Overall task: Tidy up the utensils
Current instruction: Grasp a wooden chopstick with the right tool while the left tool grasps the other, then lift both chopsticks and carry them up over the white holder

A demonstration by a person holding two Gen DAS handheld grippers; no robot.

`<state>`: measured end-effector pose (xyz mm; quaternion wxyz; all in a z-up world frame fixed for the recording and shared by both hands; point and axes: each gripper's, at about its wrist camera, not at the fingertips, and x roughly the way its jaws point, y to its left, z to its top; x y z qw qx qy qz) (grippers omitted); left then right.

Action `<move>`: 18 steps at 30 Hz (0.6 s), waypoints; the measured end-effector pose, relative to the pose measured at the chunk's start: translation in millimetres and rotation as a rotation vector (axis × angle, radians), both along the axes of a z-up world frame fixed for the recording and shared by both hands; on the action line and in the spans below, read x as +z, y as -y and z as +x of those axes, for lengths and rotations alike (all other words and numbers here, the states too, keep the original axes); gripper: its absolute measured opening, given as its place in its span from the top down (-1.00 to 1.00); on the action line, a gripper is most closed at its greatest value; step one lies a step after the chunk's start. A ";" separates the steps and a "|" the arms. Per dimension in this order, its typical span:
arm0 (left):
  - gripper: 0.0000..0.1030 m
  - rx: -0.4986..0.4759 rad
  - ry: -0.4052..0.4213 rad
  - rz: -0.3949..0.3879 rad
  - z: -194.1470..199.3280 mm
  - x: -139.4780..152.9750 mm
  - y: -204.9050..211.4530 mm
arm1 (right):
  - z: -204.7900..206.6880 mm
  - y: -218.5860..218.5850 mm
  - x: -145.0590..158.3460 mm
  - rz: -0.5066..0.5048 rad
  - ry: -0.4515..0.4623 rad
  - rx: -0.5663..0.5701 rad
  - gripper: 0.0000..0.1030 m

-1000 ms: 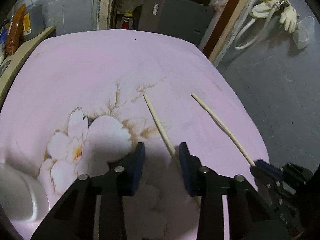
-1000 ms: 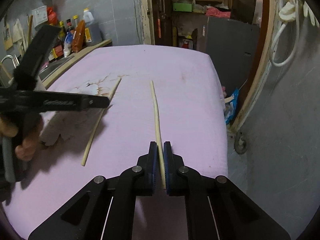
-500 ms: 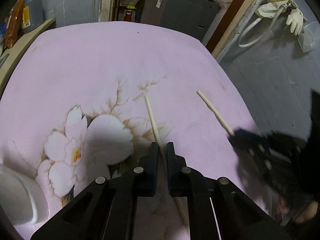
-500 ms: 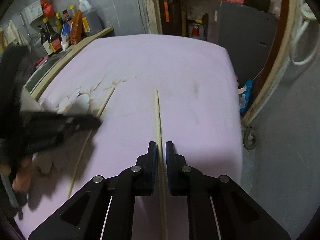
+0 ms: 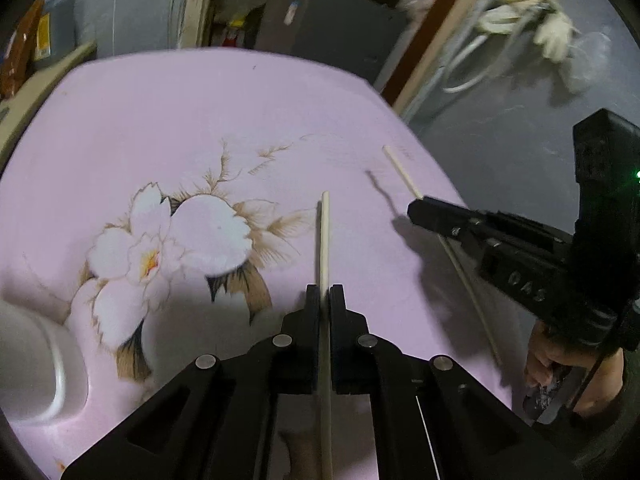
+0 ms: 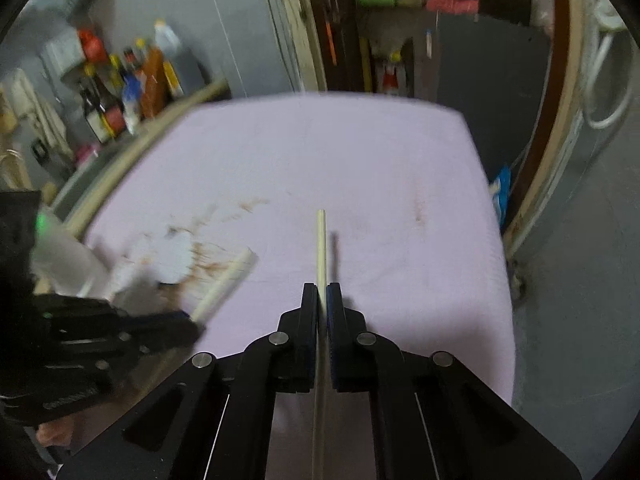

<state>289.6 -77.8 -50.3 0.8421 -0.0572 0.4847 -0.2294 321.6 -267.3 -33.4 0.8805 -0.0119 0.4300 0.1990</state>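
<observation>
Two pale wooden chopsticks are held over a pink flowered tablecloth. My left gripper is shut on one chopstick, which runs straight up between the pads and back under the jaws. My right gripper is shut on the other chopstick, which casts a shadow on the cloth and looks lifted off it. In the left wrist view the right gripper comes in from the right with its chopstick poking past its tip. In the right wrist view the left gripper shows blurred at the lower left with its chopstick.
A white bowl or cup stands at the cloth's near left edge. Bottles crowd a counter beyond the table's left side. A person's hand holds the right gripper's handle. The table's right edge drops to a grey floor.
My left gripper closed on the nearer chopstick and raised it off the cloth. The right gripper, shut on its chopstick throughout, lifted it and moved inward over the table.
</observation>
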 end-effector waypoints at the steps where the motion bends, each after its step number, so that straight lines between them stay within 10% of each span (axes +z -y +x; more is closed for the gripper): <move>1: 0.96 0.002 0.016 -0.002 -6.2 2.0 -2.3 | -7.3 1.1 2.8 0.016 0.023 0.000 0.94; 18: 0.96 0.221 0.593 -0.120 -115.2 109.1 -59.8 | -120.4 -51.5 108.1 0.228 0.585 0.028 0.95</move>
